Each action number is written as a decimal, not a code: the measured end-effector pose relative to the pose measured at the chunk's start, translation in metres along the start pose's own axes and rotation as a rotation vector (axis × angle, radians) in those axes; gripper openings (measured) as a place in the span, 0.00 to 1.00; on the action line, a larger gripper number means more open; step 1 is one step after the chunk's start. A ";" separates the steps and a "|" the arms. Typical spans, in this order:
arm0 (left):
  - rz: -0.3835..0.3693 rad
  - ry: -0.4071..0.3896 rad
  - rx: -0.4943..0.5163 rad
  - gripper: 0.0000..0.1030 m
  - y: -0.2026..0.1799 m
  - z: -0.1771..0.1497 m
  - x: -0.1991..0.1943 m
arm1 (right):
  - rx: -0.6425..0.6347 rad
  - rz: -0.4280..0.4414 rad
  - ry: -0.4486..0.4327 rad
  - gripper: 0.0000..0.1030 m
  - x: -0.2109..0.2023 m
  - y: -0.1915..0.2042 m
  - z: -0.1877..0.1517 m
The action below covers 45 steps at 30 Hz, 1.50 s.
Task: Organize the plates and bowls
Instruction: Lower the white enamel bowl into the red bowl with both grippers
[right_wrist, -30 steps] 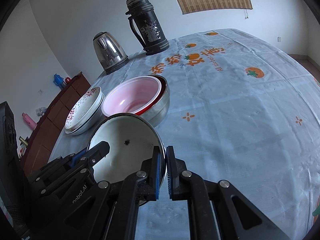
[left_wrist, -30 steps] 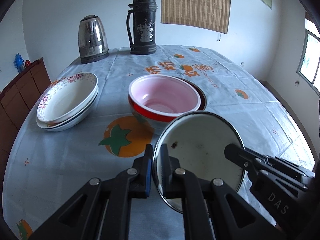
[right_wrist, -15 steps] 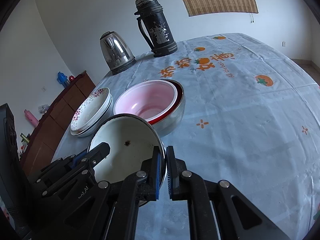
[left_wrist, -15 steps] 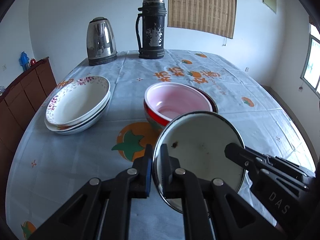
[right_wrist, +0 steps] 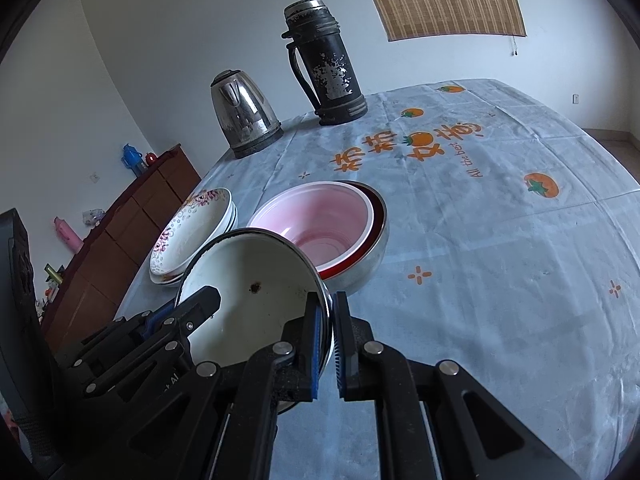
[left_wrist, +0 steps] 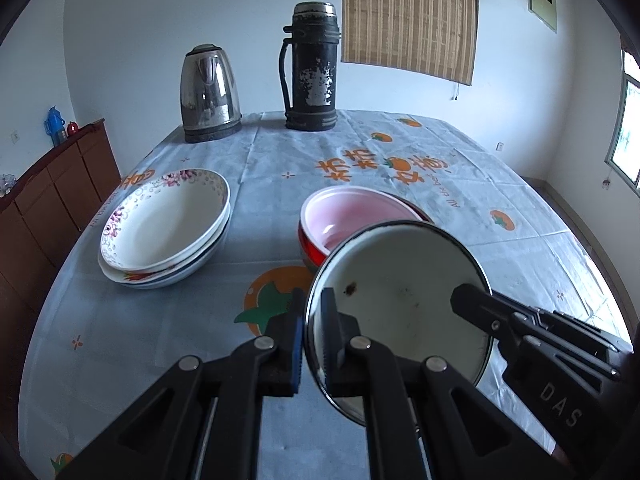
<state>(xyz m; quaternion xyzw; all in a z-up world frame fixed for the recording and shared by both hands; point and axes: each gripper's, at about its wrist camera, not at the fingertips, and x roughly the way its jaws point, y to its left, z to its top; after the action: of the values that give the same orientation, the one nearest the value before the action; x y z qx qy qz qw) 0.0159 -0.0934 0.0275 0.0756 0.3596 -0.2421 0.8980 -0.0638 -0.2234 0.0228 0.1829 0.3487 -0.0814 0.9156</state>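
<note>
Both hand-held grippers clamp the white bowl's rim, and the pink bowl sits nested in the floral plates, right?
Not quite. The pink bowl sits nested in a steel bowl, beside the floral plates, per the right wrist view. Both grips on the white bowl hold.

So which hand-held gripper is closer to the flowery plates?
Left. The left hand-held gripper clamps the white bowl on the rim side facing the flowery plates; the right hand-held gripper clamps the opposite rim, farther away.
</note>
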 end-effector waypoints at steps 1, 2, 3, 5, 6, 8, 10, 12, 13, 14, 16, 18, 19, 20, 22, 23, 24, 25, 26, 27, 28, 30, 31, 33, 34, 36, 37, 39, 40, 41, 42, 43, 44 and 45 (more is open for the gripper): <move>0.000 -0.002 0.001 0.04 0.000 0.001 0.000 | 0.000 0.001 -0.001 0.07 0.000 0.000 0.001; 0.000 -0.005 0.001 0.04 -0.001 0.003 0.000 | 0.000 0.003 -0.003 0.07 0.000 -0.001 0.003; -0.001 -0.007 0.000 0.04 -0.001 0.004 0.000 | -0.001 0.004 -0.006 0.07 -0.001 0.000 0.004; -0.001 -0.011 0.002 0.04 -0.002 0.008 0.000 | -0.003 0.004 -0.011 0.07 -0.001 0.000 0.007; 0.000 -0.014 0.004 0.04 -0.003 0.010 0.000 | -0.003 0.004 -0.013 0.07 -0.001 -0.001 0.008; -0.002 -0.022 0.007 0.04 -0.004 0.015 -0.001 | -0.002 0.003 -0.019 0.07 -0.001 -0.001 0.012; -0.002 -0.030 0.008 0.04 -0.005 0.019 -0.001 | -0.001 0.004 -0.025 0.07 -0.001 -0.002 0.017; 0.002 -0.034 0.014 0.04 -0.008 0.024 0.001 | -0.002 0.000 -0.032 0.07 -0.002 -0.003 0.021; 0.002 -0.035 0.016 0.04 -0.009 0.026 0.001 | -0.004 -0.003 -0.038 0.07 -0.003 -0.003 0.023; 0.000 -0.036 0.017 0.04 -0.010 0.028 0.002 | -0.006 -0.006 -0.042 0.07 -0.003 -0.003 0.026; -0.005 -0.040 0.016 0.04 -0.012 0.032 0.004 | -0.009 -0.011 -0.052 0.07 -0.004 -0.004 0.031; -0.004 -0.042 0.016 0.04 -0.014 0.036 0.006 | -0.011 -0.016 -0.057 0.07 -0.003 -0.006 0.035; -0.006 -0.044 0.015 0.04 -0.015 0.039 0.007 | -0.013 -0.019 -0.059 0.07 -0.002 -0.006 0.036; -0.007 -0.046 0.014 0.04 -0.016 0.041 0.008 | -0.015 -0.022 -0.061 0.07 -0.001 -0.007 0.038; -0.007 -0.052 0.014 0.04 -0.018 0.046 0.010 | -0.017 -0.026 -0.062 0.07 0.001 -0.009 0.043; -0.005 -0.054 0.015 0.04 -0.019 0.048 0.011 | -0.018 -0.029 -0.064 0.07 0.002 -0.010 0.045; -0.003 -0.056 0.017 0.04 -0.020 0.050 0.012 | -0.017 -0.031 -0.066 0.07 0.003 -0.011 0.047; -0.004 -0.056 0.018 0.04 -0.021 0.051 0.014 | -0.016 -0.032 -0.068 0.07 0.004 -0.012 0.049; -0.006 -0.055 0.017 0.04 -0.022 0.053 0.016 | -0.016 -0.034 -0.069 0.07 0.005 -0.013 0.051; -0.009 -0.052 0.015 0.04 -0.022 0.055 0.019 | -0.015 -0.035 -0.071 0.07 0.006 -0.014 0.053; -0.013 -0.049 0.013 0.04 -0.023 0.056 0.022 | -0.015 -0.038 -0.071 0.07 0.008 -0.015 0.055; -0.018 -0.040 0.012 0.04 -0.024 0.058 0.028 | -0.013 -0.046 -0.074 0.07 0.011 -0.018 0.059; -0.019 -0.037 0.011 0.04 -0.025 0.060 0.031 | -0.011 -0.050 -0.074 0.07 0.013 -0.019 0.061; -0.018 -0.032 0.009 0.04 -0.026 0.062 0.036 | -0.005 -0.053 -0.073 0.07 0.018 -0.022 0.065; -0.019 -0.030 0.008 0.04 -0.026 0.063 0.038 | -0.004 -0.054 -0.073 0.07 0.020 -0.023 0.067; -0.019 -0.026 0.008 0.04 -0.026 0.065 0.043 | -0.004 -0.058 -0.074 0.07 0.023 -0.024 0.070; -0.018 -0.024 0.007 0.04 -0.026 0.066 0.045 | -0.004 -0.060 -0.074 0.07 0.025 -0.025 0.071; -0.018 -0.022 0.005 0.04 -0.026 0.069 0.049 | -0.003 -0.062 -0.071 0.07 0.029 -0.026 0.074; -0.018 -0.021 0.004 0.04 -0.026 0.070 0.051 | -0.002 -0.062 -0.069 0.07 0.030 -0.027 0.074; -0.018 -0.020 0.002 0.04 -0.026 0.071 0.052 | 0.001 -0.061 -0.068 0.07 0.032 -0.028 0.075; -0.019 -0.018 0.000 0.04 -0.025 0.072 0.054 | 0.003 -0.060 -0.067 0.07 0.034 -0.028 0.076; -0.021 -0.016 -0.002 0.04 -0.025 0.073 0.056 | 0.004 -0.060 -0.066 0.07 0.035 -0.029 0.077; -0.023 -0.014 -0.003 0.04 -0.025 0.073 0.057 | 0.004 -0.061 -0.066 0.07 0.037 -0.029 0.078; -0.026 -0.013 -0.003 0.04 -0.025 0.074 0.059 | 0.003 -0.063 -0.068 0.07 0.037 -0.029 0.079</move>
<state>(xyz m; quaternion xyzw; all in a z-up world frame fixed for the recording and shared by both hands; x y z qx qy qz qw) 0.0853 -0.1605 0.0424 0.0678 0.3549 -0.2537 0.8973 0.0042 -0.2817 0.0444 0.1704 0.3229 -0.1170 0.9236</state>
